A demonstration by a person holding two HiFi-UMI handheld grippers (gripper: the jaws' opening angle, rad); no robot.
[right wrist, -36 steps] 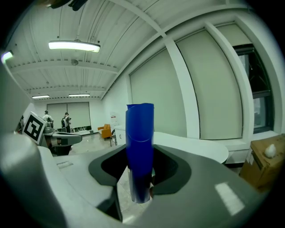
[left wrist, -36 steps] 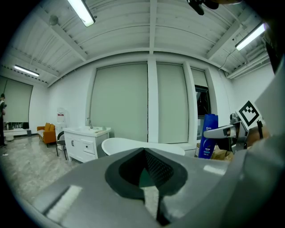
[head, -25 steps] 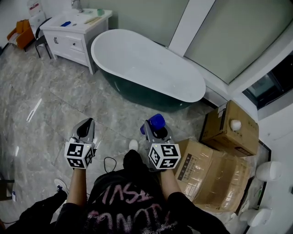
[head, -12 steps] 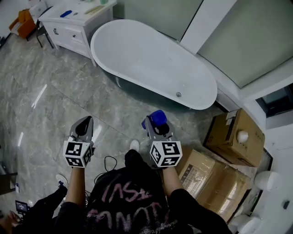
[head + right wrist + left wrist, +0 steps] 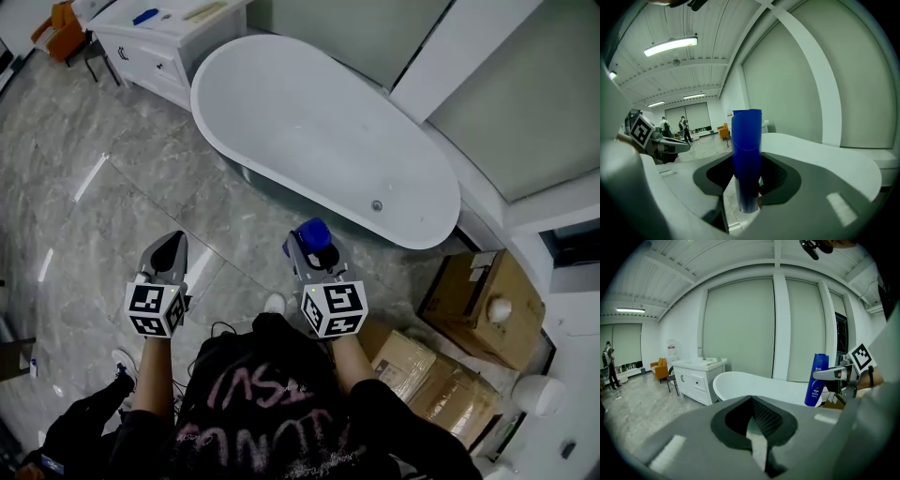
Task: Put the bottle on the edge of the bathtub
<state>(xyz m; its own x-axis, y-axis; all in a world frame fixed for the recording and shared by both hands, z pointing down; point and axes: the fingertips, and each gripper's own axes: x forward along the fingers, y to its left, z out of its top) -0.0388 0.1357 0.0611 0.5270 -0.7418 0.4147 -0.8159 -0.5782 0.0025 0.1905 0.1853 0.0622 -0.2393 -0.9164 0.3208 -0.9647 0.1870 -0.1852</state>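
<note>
Your right claw (image 5: 307, 249) grips blue bottle (image 5: 314, 233) upright over floor (image 5: 103, 197), near bathtub (image 5: 300, 122) but short of its rim. Your left claw (image 5: 170, 251) closed, empty, well apart from bottle.

Likely a bathroom showroom: a freestanding bathtub (image 5: 319, 131) on marble floor, vanity (image 5: 169, 37) at its end, cardboard boxes (image 5: 483, 309) beside it.

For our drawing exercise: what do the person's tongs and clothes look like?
The left tongs and right tongs are grey, tapering to a point, with black pads inside. Each carries a white cube of black square markers. The person wears a black top with pink lettering.
</note>
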